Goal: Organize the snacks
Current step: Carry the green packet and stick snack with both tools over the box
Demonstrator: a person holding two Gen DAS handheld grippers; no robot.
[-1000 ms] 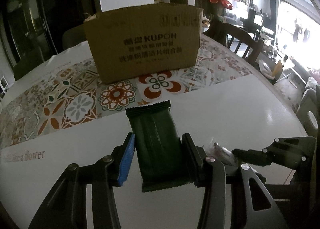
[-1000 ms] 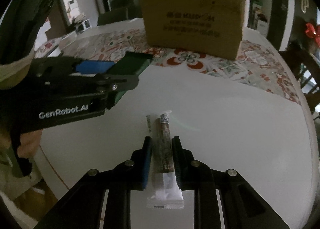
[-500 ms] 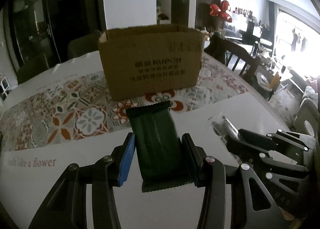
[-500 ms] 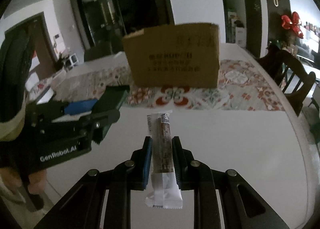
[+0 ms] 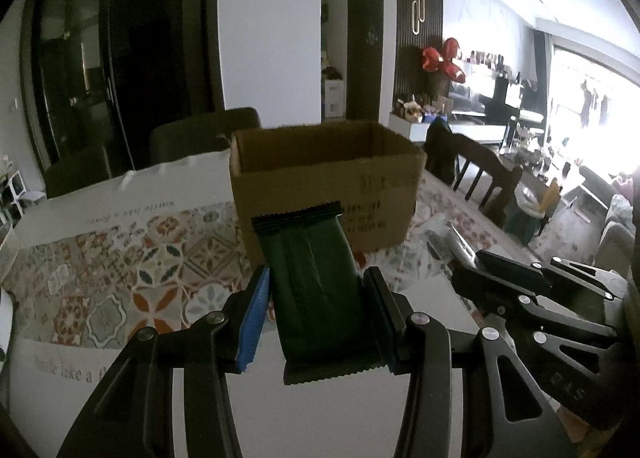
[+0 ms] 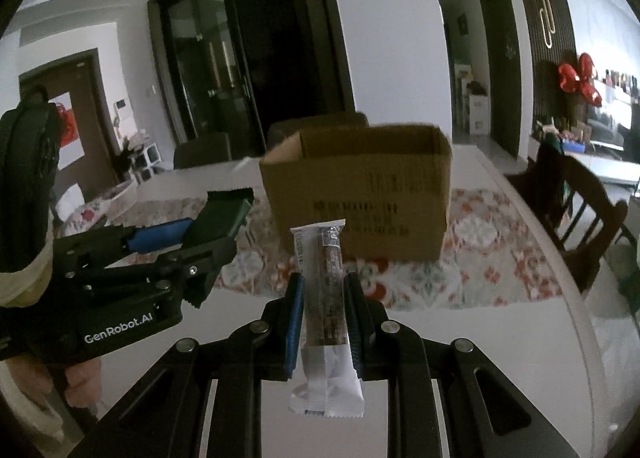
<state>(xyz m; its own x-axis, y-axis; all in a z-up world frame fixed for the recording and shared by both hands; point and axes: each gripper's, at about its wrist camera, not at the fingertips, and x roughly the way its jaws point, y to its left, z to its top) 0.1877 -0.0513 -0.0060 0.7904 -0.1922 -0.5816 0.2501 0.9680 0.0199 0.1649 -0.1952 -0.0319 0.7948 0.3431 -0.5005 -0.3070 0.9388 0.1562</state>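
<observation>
Two snacks are lifted above the bench, carried toward the open cardboard box at frame centre; its printed lettering is too blurred to read. Next, each must clear the rim before release. The left gripper pinches a dark green packet; "GenRobot.AI" marks its side. The right gripper clamps a thin brown bar.
</observation>
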